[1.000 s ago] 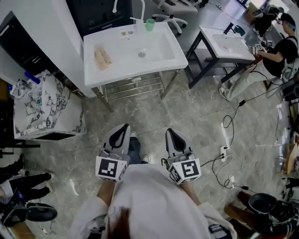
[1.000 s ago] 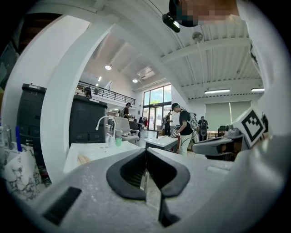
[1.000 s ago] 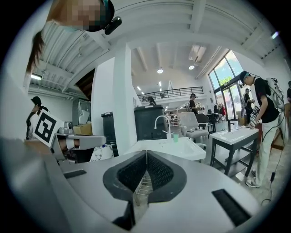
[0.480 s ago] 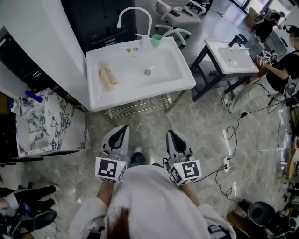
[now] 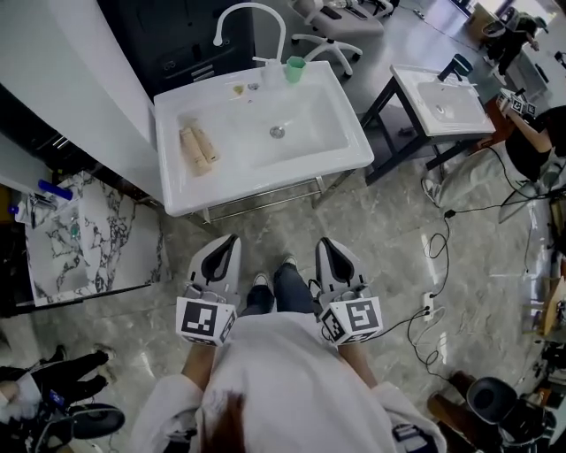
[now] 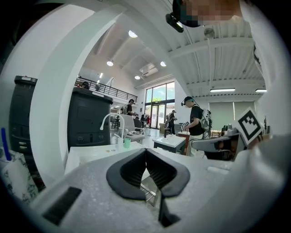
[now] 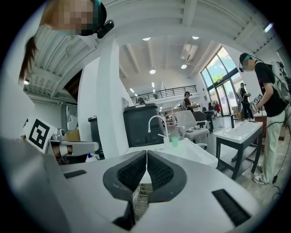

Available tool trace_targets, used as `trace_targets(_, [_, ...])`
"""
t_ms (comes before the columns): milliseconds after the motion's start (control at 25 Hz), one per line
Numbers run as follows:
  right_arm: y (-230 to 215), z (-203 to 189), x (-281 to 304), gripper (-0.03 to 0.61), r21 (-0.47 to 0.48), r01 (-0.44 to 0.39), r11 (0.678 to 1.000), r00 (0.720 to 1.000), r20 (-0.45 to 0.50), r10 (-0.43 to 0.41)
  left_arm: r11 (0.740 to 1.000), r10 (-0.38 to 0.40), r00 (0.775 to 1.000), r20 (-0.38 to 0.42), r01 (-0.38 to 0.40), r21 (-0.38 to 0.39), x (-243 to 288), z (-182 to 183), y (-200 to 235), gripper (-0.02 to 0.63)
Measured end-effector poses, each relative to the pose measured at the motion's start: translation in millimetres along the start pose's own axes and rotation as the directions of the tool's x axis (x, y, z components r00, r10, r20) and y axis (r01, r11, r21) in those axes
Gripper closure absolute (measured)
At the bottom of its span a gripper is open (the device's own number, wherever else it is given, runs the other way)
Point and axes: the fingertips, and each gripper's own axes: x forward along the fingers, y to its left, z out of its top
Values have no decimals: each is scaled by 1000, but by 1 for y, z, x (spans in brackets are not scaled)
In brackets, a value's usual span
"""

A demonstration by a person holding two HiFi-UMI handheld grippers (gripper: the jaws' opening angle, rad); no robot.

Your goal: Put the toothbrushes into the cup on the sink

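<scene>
The white sink (image 5: pixel 345 150) stands ahead of me across the floor. A green cup (image 5: pixel 294 69) sits on its back rim by the white tap (image 5: pixel 250 16). Two tan stick-like things (image 5: pixel 198 149), probably the toothbrushes, lie side by side on the sink's left part. My left gripper (image 5: pixel 232 241) and right gripper (image 5: pixel 324 243) hang low before my body, well short of the sink, both shut with nothing between the jaws. In the left gripper view the cup (image 6: pixel 127 142) shows beyond the gripper (image 6: pixel 146 150). The right gripper view shows the cup (image 7: pixel 174 141) past the gripper (image 7: pixel 146 153).
A second sink (image 5: pixel 442 102) on a dark frame stands to the right, with a person (image 5: pixel 537 133) beside it. A marble-patterned counter (image 5: pixel 84 234) is at the left. Cables (image 5: pixel 433 257) trail over the floor at right. A metal rack (image 5: pixel 256 199) sits under the near sink.
The sink has come closer and lower in the head view as the person stepped towards it. Both grippers stay shut in front of the body.
</scene>
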Motion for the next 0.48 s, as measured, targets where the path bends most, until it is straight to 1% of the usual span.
trace_targets(120, [-9,3,20,566,26,-24,999,1000,-3,24,1000,17,1000,-7,-17,-17,18,1,2,600])
trace_targets(200, [-18,9,36,566,25,-42,999,999,-5,42,999,29,1000,-10,-29,-17,34,4,5,600])
trace_targets(480, [-52,31,98,565,-34,-161,986,986,-43,160,996,90,996,-1,-90,-9,97,22,26,600])
